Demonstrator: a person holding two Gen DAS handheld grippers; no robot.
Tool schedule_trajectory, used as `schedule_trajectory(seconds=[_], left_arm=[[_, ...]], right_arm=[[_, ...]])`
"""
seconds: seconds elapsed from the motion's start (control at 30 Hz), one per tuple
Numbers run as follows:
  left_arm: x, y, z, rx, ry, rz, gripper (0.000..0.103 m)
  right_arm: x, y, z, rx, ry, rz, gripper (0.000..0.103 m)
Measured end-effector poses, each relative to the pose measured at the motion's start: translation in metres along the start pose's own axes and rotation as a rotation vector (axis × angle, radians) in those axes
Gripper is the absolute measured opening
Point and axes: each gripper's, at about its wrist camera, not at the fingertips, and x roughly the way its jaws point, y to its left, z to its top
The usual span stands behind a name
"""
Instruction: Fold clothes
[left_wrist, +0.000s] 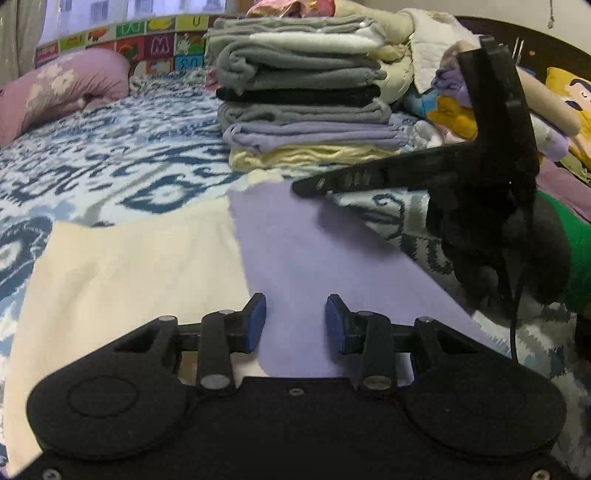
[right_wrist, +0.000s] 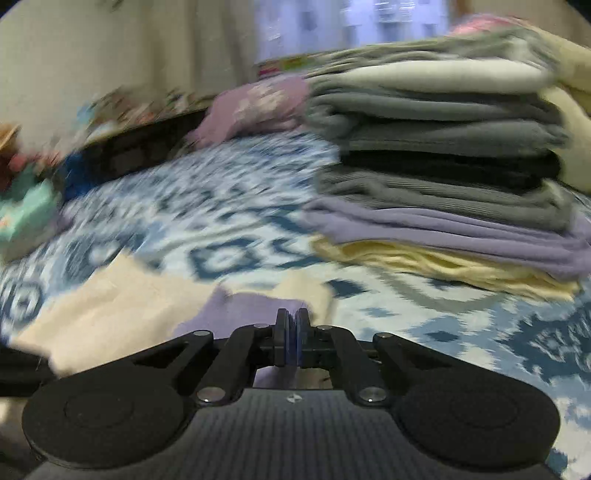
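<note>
A cream and lavender garment (left_wrist: 155, 266) lies flat on the patterned bed. Its lavender part (left_wrist: 317, 258) runs under my left gripper (left_wrist: 295, 321), which is open with its blue pads either side of the cloth. My right gripper (right_wrist: 293, 334) is shut, its pads pressed together on the edge of the lavender cloth (right_wrist: 240, 306). The right gripper also shows in the left wrist view (left_wrist: 314, 184), low over the far end of the lavender part. The right wrist view is blurred by motion.
A tall stack of folded clothes (left_wrist: 306, 92) stands on the bed behind the garment, also in the right wrist view (right_wrist: 443, 166). A pink pillow (left_wrist: 62, 88) lies far left. Cartoon bedding and soft items (left_wrist: 517, 110) pile up on the right.
</note>
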Motion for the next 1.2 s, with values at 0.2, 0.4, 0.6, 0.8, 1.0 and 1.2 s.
schedule_trajectory(seconds=[0.2, 0.4, 0.6, 0.8, 1.0, 1.2], left_arm=[[-0.009, 0.005, 0.001, -0.022, -0.037, 0.027, 0.035], [-0.019, -0.007, 0.003, 0.031, -0.116, -0.022, 0.035], [-0.008, -0.007, 0.000, 0.046, -0.021, -0.032, 0.035], [-0.024, -0.001, -0.003, 0.022, -0.061, -0.026, 0.046], [-0.056, 0.015, -0.006, -0.172, -0.074, 0.025, 0.091], [-0.104, 0.036, -0.021, -0.485, -0.110, 0.031, 0.103]], right_arm=[[-0.002, -0.008, -0.001, 0.044, -0.020, 0.052, 0.016], [-0.029, -0.006, 0.008, 0.015, -0.100, 0.120, 0.023], [-0.009, -0.008, -0.005, 0.005, 0.055, 0.048, 0.022], [-0.074, -0.015, 0.003, 0.042, -0.074, 0.080, 0.022], [-0.164, -0.017, -0.055, 0.145, -0.074, 0.035, 0.023], [-0.227, 0.000, -0.111, 0.276, -0.094, -0.040, 0.031]])
